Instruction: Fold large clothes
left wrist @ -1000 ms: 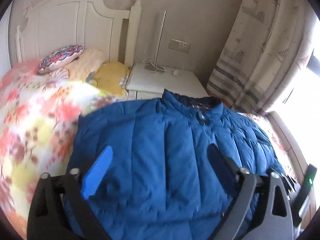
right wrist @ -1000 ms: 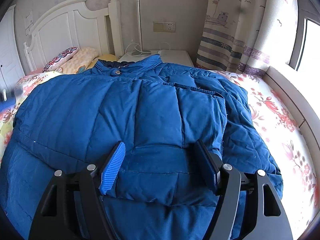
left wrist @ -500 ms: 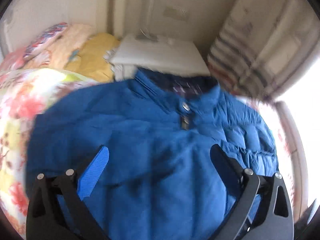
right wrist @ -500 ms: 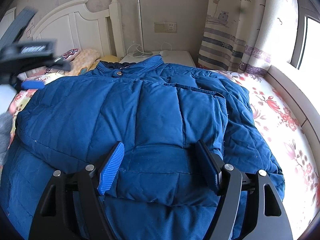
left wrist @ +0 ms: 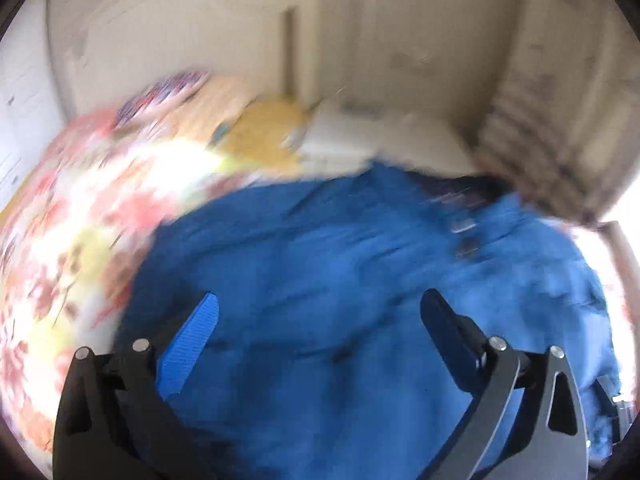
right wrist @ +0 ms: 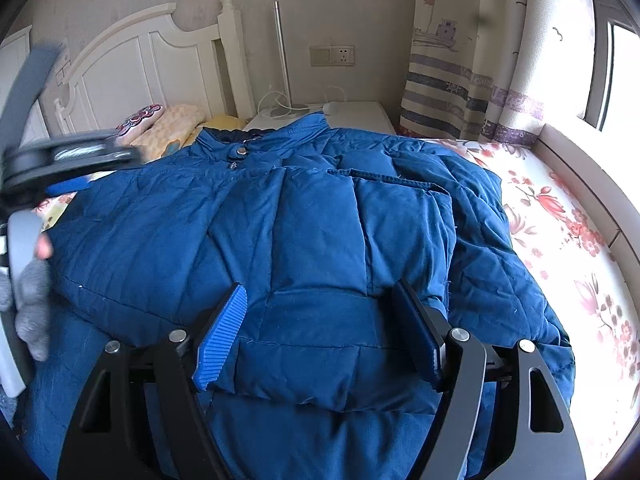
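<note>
In the right wrist view the right gripper (right wrist: 320,328) is sitting low in the frame with its fingers (right wrist: 220,336) spread wide, holding nothing; they are bracketing the cuff end of a sleeve (right wrist: 340,280) that is lying folded across the front of the jacket (right wrist: 160,232). Whether the pads are touching the fabric or hovering just above it cannot be told. The left gripper (left wrist: 316,344) is also standing wide and empty in its own view, which is heavily smeared, with blue quilting filling the space between and beyond its fingers (left wrist: 188,344).

Outward from there, the jacket is lying face up on the bed (right wrist: 560,220), filling the centre of both frames, its collar (right wrist: 260,140) pointing to the upper middle toward the nightstand (right wrist: 360,114) and headboard (right wrist: 140,60). The sleeve on the right side of the frame is already looking folded in; the fabric past it is bunching toward the floral sheet at right. At the left edge of the right wrist view the left gripper (right wrist: 64,160) is showing as a grey blur above the jacket's other shoulder, with a hand (right wrist: 28,280) beneath it.

Judging by this, one sleeve is done and the other side is coming up. The next move is probably calling for the left fingers to come down on the far sleeve or side edge at left, close on it, and carry it across the chest, while the right ones are pinning the folded sleeve so the puffy filling is not springing it back open
</note>
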Demonstrator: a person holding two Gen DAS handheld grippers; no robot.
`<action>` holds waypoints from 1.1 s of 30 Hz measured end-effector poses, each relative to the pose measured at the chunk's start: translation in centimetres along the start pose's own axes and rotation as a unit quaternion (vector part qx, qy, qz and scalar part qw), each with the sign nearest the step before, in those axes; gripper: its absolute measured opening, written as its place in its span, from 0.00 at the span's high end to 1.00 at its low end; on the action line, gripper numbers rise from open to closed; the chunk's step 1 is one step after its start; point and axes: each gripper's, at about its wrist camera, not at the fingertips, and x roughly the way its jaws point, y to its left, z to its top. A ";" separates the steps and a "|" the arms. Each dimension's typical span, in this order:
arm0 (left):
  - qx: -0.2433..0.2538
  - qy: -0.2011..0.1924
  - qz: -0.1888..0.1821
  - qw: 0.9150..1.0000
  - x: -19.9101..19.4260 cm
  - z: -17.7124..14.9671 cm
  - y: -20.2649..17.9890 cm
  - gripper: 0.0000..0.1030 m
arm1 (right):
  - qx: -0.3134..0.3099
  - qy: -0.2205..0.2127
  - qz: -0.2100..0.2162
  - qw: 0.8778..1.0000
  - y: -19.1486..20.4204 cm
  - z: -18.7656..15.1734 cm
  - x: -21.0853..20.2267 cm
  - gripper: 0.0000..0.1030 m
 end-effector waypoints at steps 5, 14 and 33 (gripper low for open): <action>0.090 0.000 -0.023 0.996 0.1 -2.0 0.9 0.02 | -0.002 0.000 -0.001 1.000 0.1 0.0 0.0 0.30; 0.109 0.007 -0.078 0.991 -7.8 -12.3 3.2 0.02 | -0.001 0.000 -0.001 1.000 0.1 0.0 0.0 0.30; 0.099 0.034 -0.070 0.992 -5.7 -14.0 3.5 0.02 | -0.137 0.077 0.020 0.987 6.1 -5.1 -2.3 0.16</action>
